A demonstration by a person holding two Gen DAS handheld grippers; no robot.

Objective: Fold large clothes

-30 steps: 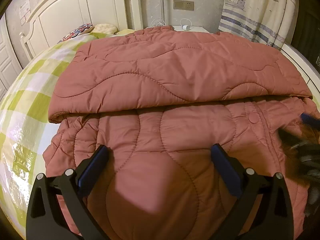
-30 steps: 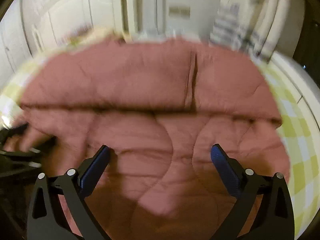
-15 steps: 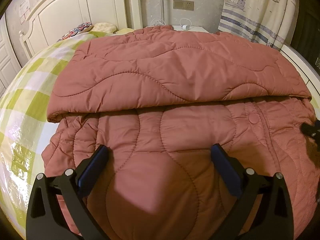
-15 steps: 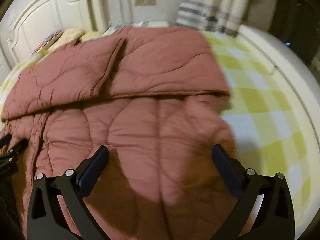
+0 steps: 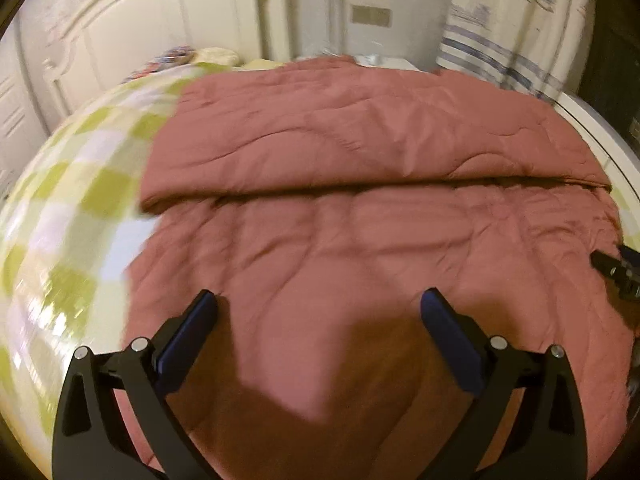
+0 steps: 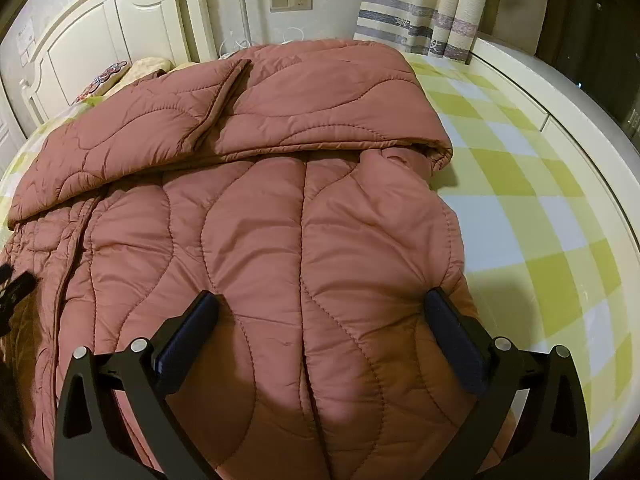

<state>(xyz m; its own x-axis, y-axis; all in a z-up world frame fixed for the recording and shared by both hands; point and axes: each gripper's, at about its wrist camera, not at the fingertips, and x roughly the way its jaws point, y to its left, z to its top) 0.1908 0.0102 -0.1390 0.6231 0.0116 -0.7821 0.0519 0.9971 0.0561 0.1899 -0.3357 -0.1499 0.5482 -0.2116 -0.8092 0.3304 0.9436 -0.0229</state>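
Note:
A large quilted dusty-pink coat (image 5: 360,240) lies spread on the bed, its far part folded over toward me along a crosswise fold line; it also shows in the right wrist view (image 6: 280,220). My left gripper (image 5: 318,316) is open and empty, hovering above the coat's near left part. My right gripper (image 6: 320,316) is open and empty above the coat's near right part, its right finger by the coat's right edge. The right gripper's tip (image 5: 616,270) shows at the right edge of the left wrist view, and the left gripper's tip (image 6: 14,284) at the left edge of the right wrist view.
The bed has a green-and-white checked sheet (image 6: 540,220), bare to the right of the coat and to its left (image 5: 72,220). A white headboard (image 6: 100,40) and pillows (image 6: 120,76) stand at the far left. Striped curtains (image 6: 408,20) hang behind.
The left wrist view has shifted and blurred, showing more checked sheet at left. The right gripper has swung to the coat's right side and steadied. Both grippers stay open.

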